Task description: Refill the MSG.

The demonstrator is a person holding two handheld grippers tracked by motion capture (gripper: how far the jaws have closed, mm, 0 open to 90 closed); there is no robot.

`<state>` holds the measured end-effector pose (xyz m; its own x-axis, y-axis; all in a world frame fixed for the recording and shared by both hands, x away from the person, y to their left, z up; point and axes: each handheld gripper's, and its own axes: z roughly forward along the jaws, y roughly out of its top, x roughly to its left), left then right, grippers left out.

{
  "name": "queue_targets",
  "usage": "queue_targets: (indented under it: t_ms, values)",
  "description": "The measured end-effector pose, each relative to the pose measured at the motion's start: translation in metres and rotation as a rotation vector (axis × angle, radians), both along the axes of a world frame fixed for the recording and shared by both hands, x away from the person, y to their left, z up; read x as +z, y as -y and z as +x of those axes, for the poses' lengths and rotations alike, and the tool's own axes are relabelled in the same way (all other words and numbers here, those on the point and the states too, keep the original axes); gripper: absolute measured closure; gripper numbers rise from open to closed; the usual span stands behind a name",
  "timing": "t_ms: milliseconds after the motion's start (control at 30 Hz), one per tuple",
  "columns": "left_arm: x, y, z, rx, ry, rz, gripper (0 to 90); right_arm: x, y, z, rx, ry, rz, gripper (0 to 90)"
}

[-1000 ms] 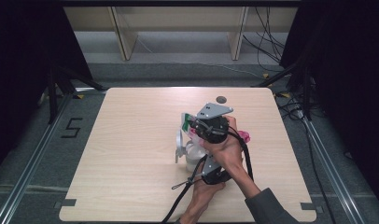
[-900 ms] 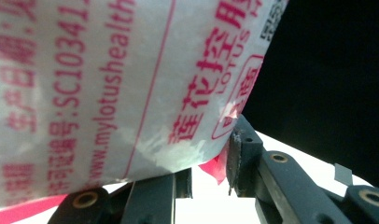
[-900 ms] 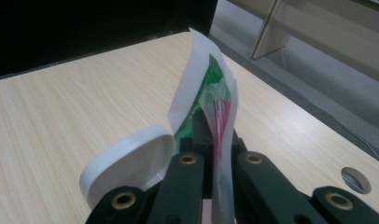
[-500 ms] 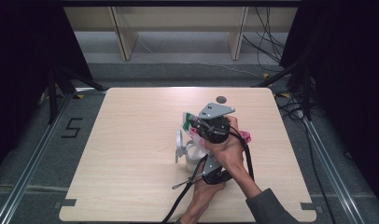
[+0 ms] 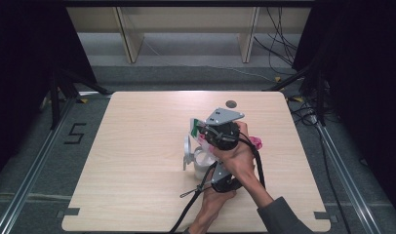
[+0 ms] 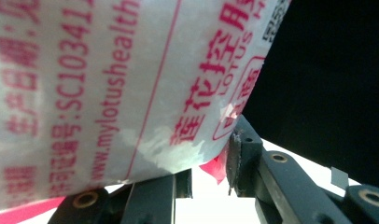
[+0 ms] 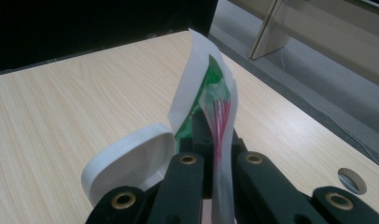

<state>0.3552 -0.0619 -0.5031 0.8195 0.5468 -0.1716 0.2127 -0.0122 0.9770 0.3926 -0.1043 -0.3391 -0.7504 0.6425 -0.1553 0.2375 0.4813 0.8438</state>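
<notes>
Gripping one printed bag (image 7: pixel 211 100), both jaws pinch it above the open-lidded white jar (image 5: pixel 198 163).

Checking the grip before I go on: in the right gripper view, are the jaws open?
No, the right gripper is shut on the plastic packet.

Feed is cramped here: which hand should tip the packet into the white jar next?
Probably the right: its tool is shut on the packet's top edge, just beside the jar's open lid. The left tool grips the packet lower down.
</notes>
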Motion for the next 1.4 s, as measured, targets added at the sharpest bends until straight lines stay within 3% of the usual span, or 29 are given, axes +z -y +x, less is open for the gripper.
queue_targets:
  t_ms: [67,100,133,167,200,233,267,300,367,433,500,533,567,600,633,700,733,800,867,900,967,1000,1067,1233,1267,1300,1333,1400]
  values:
    - [0.0000,-0.0001,0.0006,0.011,0.002,0.006,73.8,0.0002,0.0001,0.0004,0.005,0.012,0.002,90.0]
    - [-0.0001,0.0048,-0.0010,0.025,-0.025,-0.079,73.8,0.0001,-0.0003,0.0001,0.004,0.025,-0.004,90.0]
    - [-0.0010,0.0029,-0.0001,0.018,-0.009,-0.041,73.8,-0.0001,-0.0011,-0.0012,-0.007,0.007,-0.002,90.0]
    - [-0.0011,0.0024,0.0000,0.017,-0.008,-0.034,73.8,-0.0014,-0.0021,-0.0003,0.001,0.012,-0.011,90.0]
    - [-0.0013,0.0036,-0.0002,0.027,-0.014,-0.061,73.8,-0.0013,-0.0020,0.0001,0.006,0.002,-0.011,90.0]
    - [-0.0011,0.0033,0.0000,0.028,-0.013,-0.060,73.8,-0.0010,-0.0013,0.0002,-0.003,-0.002,0.002,90.0]
    - [-0.0006,-0.0001,0.0023,-0.010,0.010,0.004,73.8,-0.0005,-0.0009,0.0006,0.002,0.005,0.002,90.0]
    - [0.0002,-0.0003,0.0007,0.013,0.004,0.001,73.8,-0.0001,-0.0007,0.0007,0.001,0.015,0.003,90.0]
    - [-0.0007,0.0002,0.0003,0.008,0.008,0.014,73.7,0.0004,0.0001,0.0018,-0.005,0.006,0.000,90.0]
    - [-0.0017,0.0001,0.0002,0.004,0.000,0.006,73.7,-0.0020,-0.0010,0.0032,-0.002,0.020,-0.012,90.0]
    - [-0.0017,0.0037,-0.0001,0.034,-0.012,-0.059,73.7,-0.0018,-0.0016,0.0023,0.000,0.002,-0.011,90.0]
    - [-0.0010,-0.0012,0.0009,0.010,0.008,0.015,73.7,-0.0013,-0.0019,0.0019,0.003,-0.003,-0.006,90.0]
    - [-0.0011,-0.0016,0.0009,0.009,0.008,0.017,73.7,-0.0013,-0.0023,0.0018,-0.001,-0.002,0.000,90.0]
    - [-0.0013,0.0014,-0.0002,0.021,-0.012,-0.036,73.7,-0.0013,-0.0022,0.0026,0.007,0.007,-0.009,90.0]
    - [-0.0018,0.0028,-0.0002,0.030,-0.015,-0.061,73.7,-0.0020,-0.0033,0.0019,0.005,-0.002,-0.011,90.0]
    - [-0.0012,0.0013,0.0005,0.027,-0.002,-0.035,73.8,-0.0019,-0.0044,0.0004,-0.006,0.002,-0.005,90.0]
    - [-0.0006,-0.0016,0.0009,0.016,0.012,0.009,73.8,-0.0010,-0.0035,0.0005,-0.008,0.008,0.002,90.0]
    - [-0.0013,-0.0014,0.0011,0.012,0.009,0.008,73.7,-0.0003,-0.0021,0.0008,-0.012,0.000,0.018,90.0]
    - [-0.0032,0.0031,0.0007,0.032,-0.012,-0.045,73.8,-0.0028,-0.0035,0.0020,0.005,-0.011,-0.012,90.0]
    - [-0.0031,0.0028,0.0008,0.028,-0.012,-0.049,73.8,-0.0035,-0.0042,0.0018,0.007,-0.006,-0.019,90.0]
    - [-0.0027,0.0012,0.0004,0.027,-0.008,-0.032,73.7,-0.0033,-0.0038,0.0034,0.006,0.022,-0.020,90.0]
    - [-0.0034,0.0015,0.0010,0.020,-0.006,-0.045,73.7,-0.0035,-0.0044,0.0018,-0.010,-0.003,-0.003,90.0]
    - [-0.0038,0.0020,0.0018,0.030,-0.007,-0.041,73.8,-0.0034,-0.0045,0.0029,0.010,0.005,-0.026,90.0]
    - [-0.0036,0.0017,0.0011,0.026,-0.002,-0.047,73.7,-0.0041,-0.0059,0.0036,-0.004,0.001,-0.020,90.0]
    - [-0.0032,0.0015,0.0009,0.030,-0.002,-0.046,73.8,-0.0035,-0.0060,0.0021,-0.001,-0.026,-0.015,90.0]
    - [-0.0029,0.0018,0.0015,0.008,0.008,-0.044,73.8,-0.0029,-0.0056,0.0025,0.006,0.009,-0.024,90.0]
    - [-0.0017,-0.0023,0.0007,0.020,0.022,0.011,73.7,-0.0020,-0.0057,0.0008,-0.001,-0.016,-0.009,90.0]
    - [-0.0020,-0.0029,0.0012,0.020,0.025,0.016,73.7,-0.0008,-0.0042,0.0015,0.004,0.000,0.000,90.0]
